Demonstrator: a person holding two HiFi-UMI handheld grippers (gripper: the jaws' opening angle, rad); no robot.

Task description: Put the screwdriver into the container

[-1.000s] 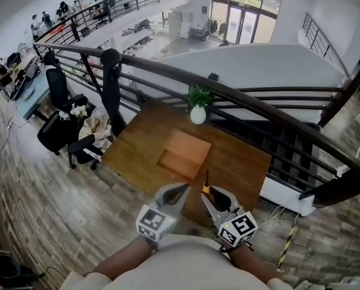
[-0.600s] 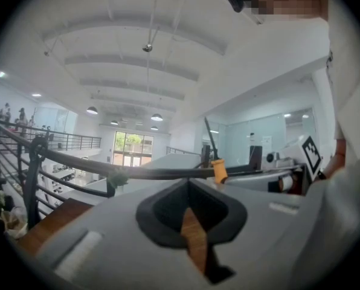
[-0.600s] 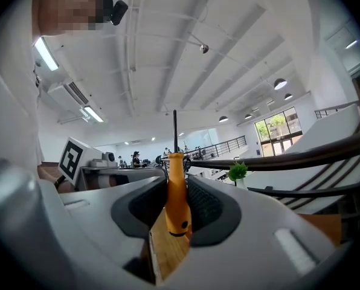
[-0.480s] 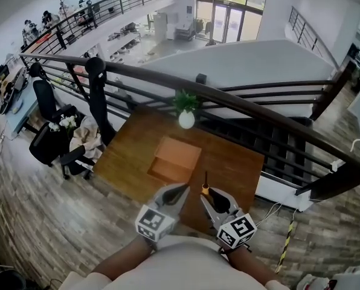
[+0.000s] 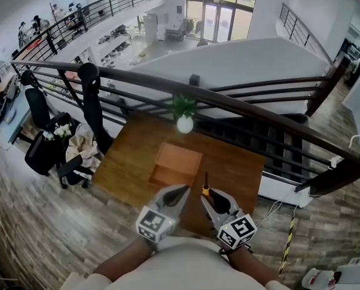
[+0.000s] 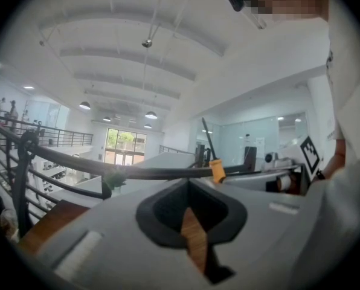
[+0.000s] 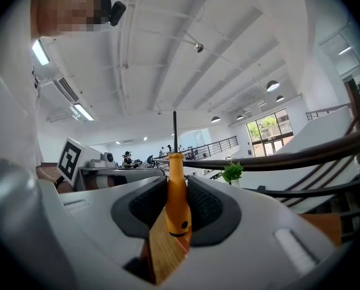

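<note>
Within the right tool [image 7: 175,191] sits an orange screwdriver [image 7: 178,213]

One screwdriver [image 5: 206,186], lower centre. One container [image 5: 176,164], mid-frame. One table [image 5: 128,165]. One potted plant [image 5: 184,115], above container. Two grippers, bottom centre: left gripper [image 5: 184,190], right gripper [image 5: 215,199].

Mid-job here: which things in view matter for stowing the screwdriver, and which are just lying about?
For the job:
- screwdriver, clamped in the right tongs
- container, open on the table

Lying about:
- potted plant at the table's far edge
- railing
- office chairs
- left tongs, shut and empty
</note>
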